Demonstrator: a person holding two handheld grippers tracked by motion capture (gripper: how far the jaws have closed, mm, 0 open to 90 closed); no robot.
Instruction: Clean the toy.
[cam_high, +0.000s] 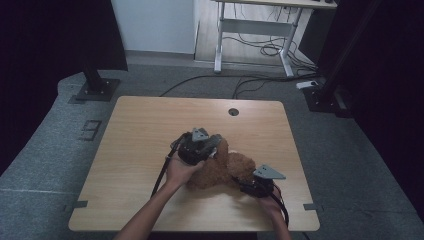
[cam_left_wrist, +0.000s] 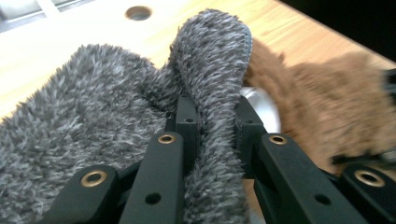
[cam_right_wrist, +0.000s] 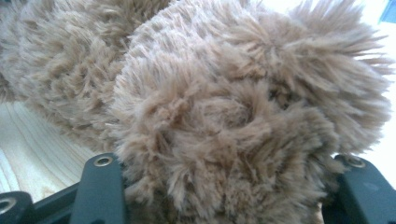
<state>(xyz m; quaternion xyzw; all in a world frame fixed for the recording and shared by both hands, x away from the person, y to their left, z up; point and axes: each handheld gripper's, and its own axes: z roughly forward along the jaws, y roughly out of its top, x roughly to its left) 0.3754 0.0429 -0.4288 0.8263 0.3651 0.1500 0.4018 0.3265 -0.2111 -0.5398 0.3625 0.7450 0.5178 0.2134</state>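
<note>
left gripper (cam_left_wrist: 212, 119): clamps grey fleece fold (cam_left_wrist: 215, 70) | right gripper (cam_right_wrist: 224, 186): grips brown plush toy (cam_right_wrist: 224, 107) | progress: garment held, seemingly not yet pulled off the toy

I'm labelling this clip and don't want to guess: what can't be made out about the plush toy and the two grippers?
- Brown plush toy: its shape, face and limbs; in the high view it is small, dim and partly covered by the left gripper.
- Grey fuzzy fabric: whether it is sewn to the toy; the left gripper view is too close.
- Pale round part: half hidden behind a jaw.
- Right gripper: the fur hides its jaw tips.
</note>
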